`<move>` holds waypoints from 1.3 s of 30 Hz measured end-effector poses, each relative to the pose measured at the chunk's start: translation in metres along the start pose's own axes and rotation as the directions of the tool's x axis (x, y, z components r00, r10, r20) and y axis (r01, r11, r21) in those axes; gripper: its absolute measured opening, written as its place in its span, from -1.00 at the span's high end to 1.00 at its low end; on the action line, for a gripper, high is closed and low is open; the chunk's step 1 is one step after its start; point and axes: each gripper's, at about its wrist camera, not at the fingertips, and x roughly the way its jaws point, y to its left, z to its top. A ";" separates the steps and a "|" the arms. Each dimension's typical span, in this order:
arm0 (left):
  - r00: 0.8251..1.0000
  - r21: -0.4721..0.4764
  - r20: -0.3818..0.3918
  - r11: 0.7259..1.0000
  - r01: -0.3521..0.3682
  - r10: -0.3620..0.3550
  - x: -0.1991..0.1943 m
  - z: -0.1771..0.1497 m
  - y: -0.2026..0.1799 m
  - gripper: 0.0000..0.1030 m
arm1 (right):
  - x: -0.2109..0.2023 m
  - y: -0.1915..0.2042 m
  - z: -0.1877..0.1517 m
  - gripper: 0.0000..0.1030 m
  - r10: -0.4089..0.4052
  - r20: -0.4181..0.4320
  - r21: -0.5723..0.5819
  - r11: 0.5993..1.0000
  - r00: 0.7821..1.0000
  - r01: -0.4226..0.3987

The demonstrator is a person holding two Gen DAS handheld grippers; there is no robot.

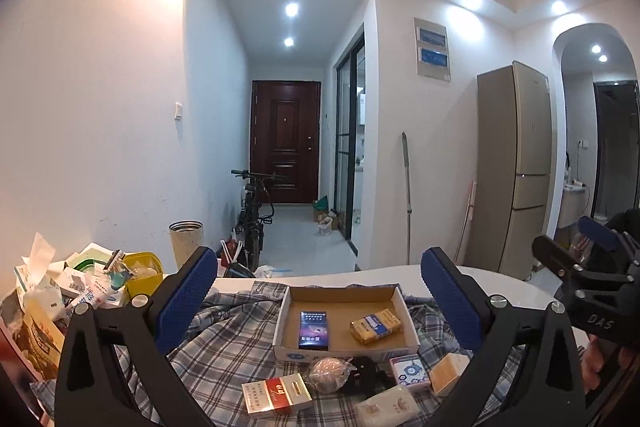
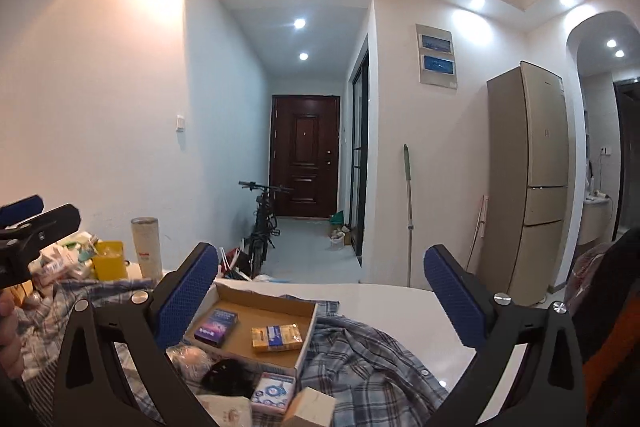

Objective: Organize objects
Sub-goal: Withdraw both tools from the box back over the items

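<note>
A shallow cardboard tray (image 1: 402, 303) (image 2: 308, 327) lies on a plaid shirt (image 1: 224, 339) (image 2: 360, 355) on the white table. In it lie a dark blue pack (image 1: 314, 329) (image 2: 216, 325) and a gold pack (image 1: 375, 325) (image 2: 277, 337). In front of the tray lie a red and white pack (image 1: 276, 393), a wrapped ball (image 1: 330, 374), a black object (image 1: 366, 371), a patterned box (image 1: 410, 373) (image 2: 272, 391), a tan box (image 1: 448, 373) (image 2: 310, 409) and a tissue pack (image 1: 390, 407). My left gripper (image 1: 319, 299) is open and empty above the tray. My right gripper (image 2: 321, 297) is open and empty over the tray's right side.
A clutter of boxes and tissues (image 1: 72, 287) with a yellow container (image 1: 144, 277) (image 2: 110, 259) and a tall cup (image 1: 186, 241) (image 2: 146, 247) stands at the table's left. Beyond the table are a bicycle (image 1: 254, 219), a mop (image 1: 408, 203) and a fridge (image 1: 516, 167).
</note>
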 end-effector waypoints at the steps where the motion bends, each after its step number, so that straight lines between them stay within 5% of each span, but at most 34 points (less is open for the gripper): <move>1: 1.000 -0.004 0.005 1.000 0.003 -0.003 -0.001 0.001 0.000 -1.00 | 0.000 -0.001 0.002 -0.99 0.014 -0.005 0.008 1.000 1.000 -0.014; 7: 1.000 -0.037 0.006 0.999 0.014 -0.014 0.002 -0.011 0.001 -1.00 | -0.005 -0.012 -0.003 -0.99 0.033 -0.033 0.040 0.999 0.999 -0.032; 14: 0.999 -0.065 -0.043 0.998 0.001 -0.004 0.002 -0.052 -0.004 -1.00 | 0.010 -0.031 -0.051 -0.99 0.068 -0.224 0.141 0.989 0.972 -0.037; 20: 0.993 -0.047 -0.101 0.997 0.056 -0.060 0.023 -0.078 -0.013 -1.00 | 0.031 -0.046 -0.090 -0.94 0.093 -0.361 0.224 0.974 0.928 -0.010; 28: 0.986 -0.030 -0.166 0.999 0.016 -0.021 0.051 -0.104 -0.014 -1.00 | 0.076 -0.034 -0.128 -0.74 0.142 -0.535 0.200 0.979 0.833 -0.039; 35: 0.973 -0.027 -0.230 0.999 0.022 -0.028 0.068 -0.123 -0.015 -1.00 | 0.113 -0.034 -0.160 -0.60 0.172 -0.627 0.242 0.970 0.760 -0.020; 39: 0.967 -0.020 -0.253 0.999 0.027 -0.031 0.074 -0.128 -0.018 -1.00 | 0.119 -0.032 -0.169 -0.54 0.197 -0.641 0.270 0.963 0.742 -0.022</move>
